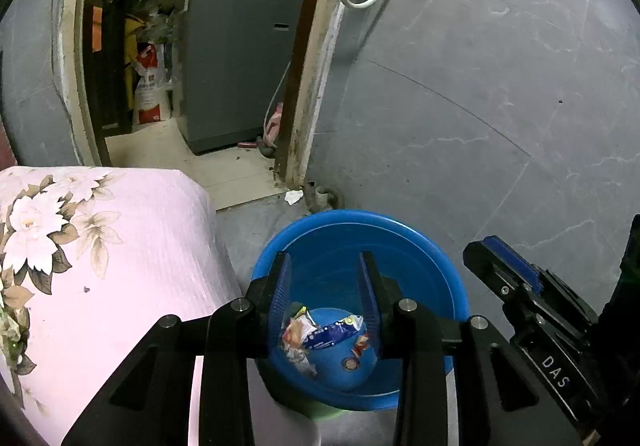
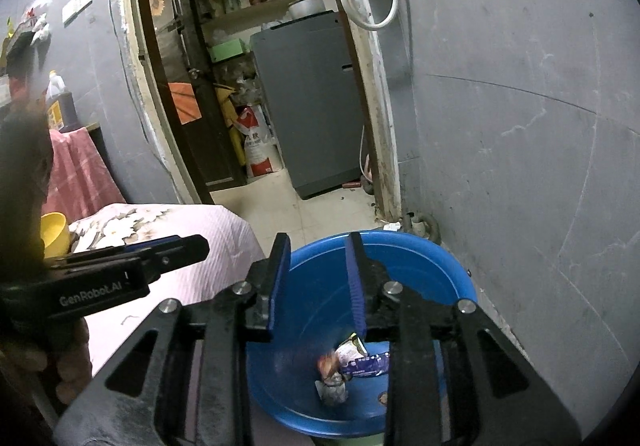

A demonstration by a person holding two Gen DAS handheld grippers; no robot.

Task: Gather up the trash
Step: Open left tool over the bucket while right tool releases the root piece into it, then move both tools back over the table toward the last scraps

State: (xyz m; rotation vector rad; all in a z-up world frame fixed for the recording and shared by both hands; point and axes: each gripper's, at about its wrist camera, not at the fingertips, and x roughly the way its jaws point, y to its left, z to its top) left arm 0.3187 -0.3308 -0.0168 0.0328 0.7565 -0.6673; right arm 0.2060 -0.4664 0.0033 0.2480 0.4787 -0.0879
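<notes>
A blue plastic basin stands on the floor beside the bed; it also shows in the right wrist view. Several crumpled snack wrappers lie in its bottom, and show in the right wrist view. My left gripper is open and empty above the basin. My right gripper is open and empty over the basin too. The right gripper shows at the lower right of the left wrist view. The left gripper shows at the left of the right wrist view.
A bed with a pink floral cover is left of the basin. A grey wall is on the right. A doorway leads to a room with a grey washing machine. A scrap of white paper lies by the door frame. A yellow bowl sits far left.
</notes>
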